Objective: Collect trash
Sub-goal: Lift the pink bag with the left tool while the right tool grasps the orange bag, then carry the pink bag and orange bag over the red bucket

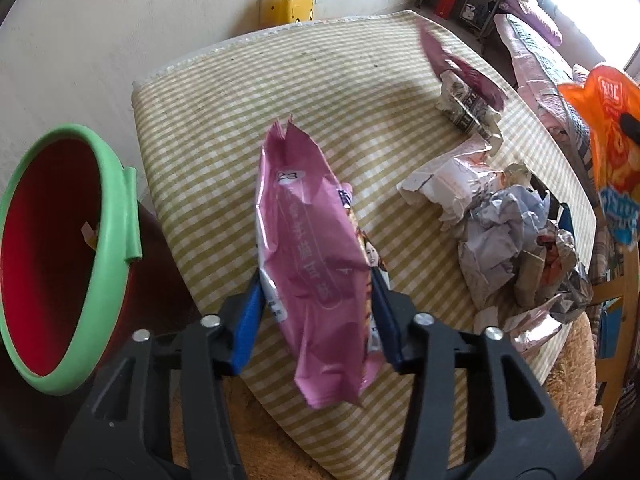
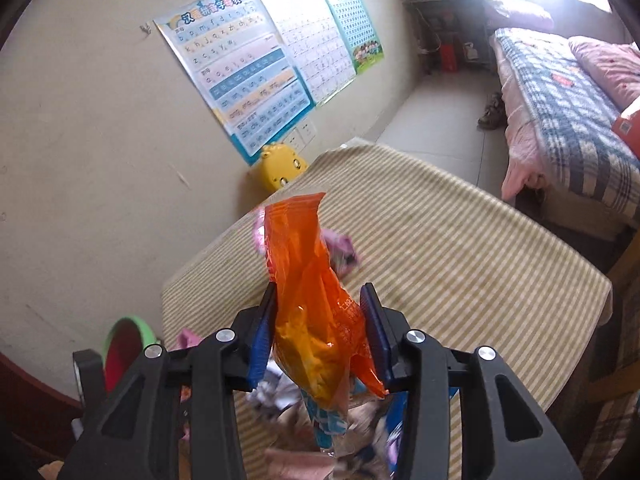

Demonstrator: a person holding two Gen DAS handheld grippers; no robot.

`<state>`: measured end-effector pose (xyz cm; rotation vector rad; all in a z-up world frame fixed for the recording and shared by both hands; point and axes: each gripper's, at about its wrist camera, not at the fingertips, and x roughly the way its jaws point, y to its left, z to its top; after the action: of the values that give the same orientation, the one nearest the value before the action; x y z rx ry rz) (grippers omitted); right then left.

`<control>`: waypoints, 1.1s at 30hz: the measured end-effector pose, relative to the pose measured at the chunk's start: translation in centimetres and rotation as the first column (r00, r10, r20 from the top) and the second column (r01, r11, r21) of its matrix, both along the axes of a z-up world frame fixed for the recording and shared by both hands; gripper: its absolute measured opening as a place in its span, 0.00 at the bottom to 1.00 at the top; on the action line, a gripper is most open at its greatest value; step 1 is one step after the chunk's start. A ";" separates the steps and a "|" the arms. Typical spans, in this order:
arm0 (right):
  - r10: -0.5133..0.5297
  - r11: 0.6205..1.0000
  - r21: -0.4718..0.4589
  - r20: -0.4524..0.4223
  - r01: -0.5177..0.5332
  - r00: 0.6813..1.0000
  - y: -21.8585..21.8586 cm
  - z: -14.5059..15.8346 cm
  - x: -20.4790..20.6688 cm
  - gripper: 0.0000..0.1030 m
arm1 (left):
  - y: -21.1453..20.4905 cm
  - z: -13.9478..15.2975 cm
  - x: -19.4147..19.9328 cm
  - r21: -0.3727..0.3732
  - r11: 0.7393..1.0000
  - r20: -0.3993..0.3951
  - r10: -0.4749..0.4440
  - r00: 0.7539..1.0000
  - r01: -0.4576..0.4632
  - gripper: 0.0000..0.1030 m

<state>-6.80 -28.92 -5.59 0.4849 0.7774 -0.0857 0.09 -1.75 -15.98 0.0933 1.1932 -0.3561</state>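
Observation:
My left gripper [image 1: 316, 280] is shut on a pink snack bag [image 1: 312, 264] and holds it above the striped table [image 1: 224, 128]. A red bin with a green rim [image 1: 116, 236] stands to its left, beside the table. My right gripper [image 2: 318, 300] is shut on an orange snack bag [image 2: 316, 320], held above the table [image 2: 460, 264]; the same bag [image 1: 608, 144] shows at the right edge of the left wrist view. The bin [image 2: 128, 340] shows low at the left in the right wrist view.
Crumpled wrappers and paper [image 1: 504, 236] lie piled on the table's right side, with a purple wrapper [image 1: 460, 68] farther back. A yellow toy [image 1: 296, 4] sits at the wall behind the table. A bed [image 2: 560, 120] stands to the right.

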 end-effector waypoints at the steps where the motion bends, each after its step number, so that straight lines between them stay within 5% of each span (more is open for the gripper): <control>1: 0.002 1.000 0.007 -0.002 -0.002 1.000 0.2 -0.1 -0.1 0.38 | 0.1 0.1 0.0 -0.005 1.000 0.001 0.007 1.000 -0.007 0.42; 12: 0.043 0.999 0.004 0.014 -0.043 0.999 2.9 0.8 -1.1 0.38 | 0.8 3.9 -0.2 -0.017 0.999 0.133 0.047 0.990 -0.045 0.37; 33: 0.143 0.989 -0.053 0.034 -0.141 0.989 7.9 3.5 -1.3 0.38 | 5.2 11.2 -0.6 -0.069 0.989 0.343 0.149 0.927 -0.133 0.37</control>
<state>-8.07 -21.06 -2.12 0.3805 0.7693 0.0362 -0.48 3.44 -4.81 0.0287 0.8347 -0.2270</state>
